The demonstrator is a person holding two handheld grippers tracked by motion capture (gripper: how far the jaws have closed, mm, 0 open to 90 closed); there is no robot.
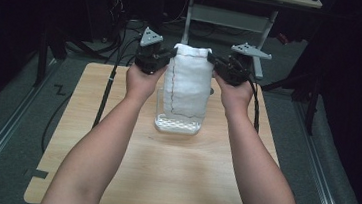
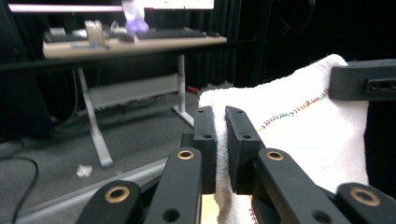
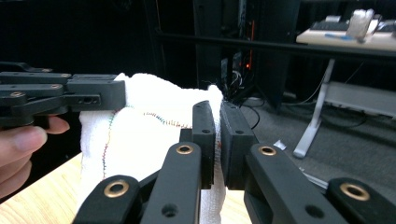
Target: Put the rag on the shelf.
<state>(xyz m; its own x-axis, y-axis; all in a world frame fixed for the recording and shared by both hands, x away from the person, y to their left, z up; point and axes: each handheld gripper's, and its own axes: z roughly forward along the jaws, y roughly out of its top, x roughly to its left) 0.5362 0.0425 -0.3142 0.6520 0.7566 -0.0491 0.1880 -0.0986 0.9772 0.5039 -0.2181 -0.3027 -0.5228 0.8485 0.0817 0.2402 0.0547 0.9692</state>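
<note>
- Hanging in the upper middle of the high view: a white towel [image 1: 187, 80], stretched between the two hand-held grippers above a clear container [image 1: 177, 124] standing on the bench [image 1: 162, 175].
- Pinching the towel's upper left corner: the left hand-held gripper [image 1: 171, 55], jaws narrowed onto the cloth, sitting just left of the towel in the high view.
- Pinching the upper right corner: the right hand-held gripper [image 1: 212, 60], jaws likewise narrowed onto the cloth, just right of the towel.
- Showing in the left gripper view: the towel [image 2: 289, 135] filling the right half of the frame, its edge clamped between the two black jaws at lower centre [image 2: 220, 140], the other hand-held gripper [image 2: 364, 79] biting the far corner at the right edge.
- Showing in the right gripper view: the towel [image 3: 140, 135] spreading left of centre, its near edge squeezed between the jaws [image 3: 219, 140], the other hand-held gripper [image 3: 93, 95] gripping the far corner at the left.
- Running down the towel's left side and along its lower edge: a dark stitched seam; lower end of the cloth dipping inside the container.
</note>
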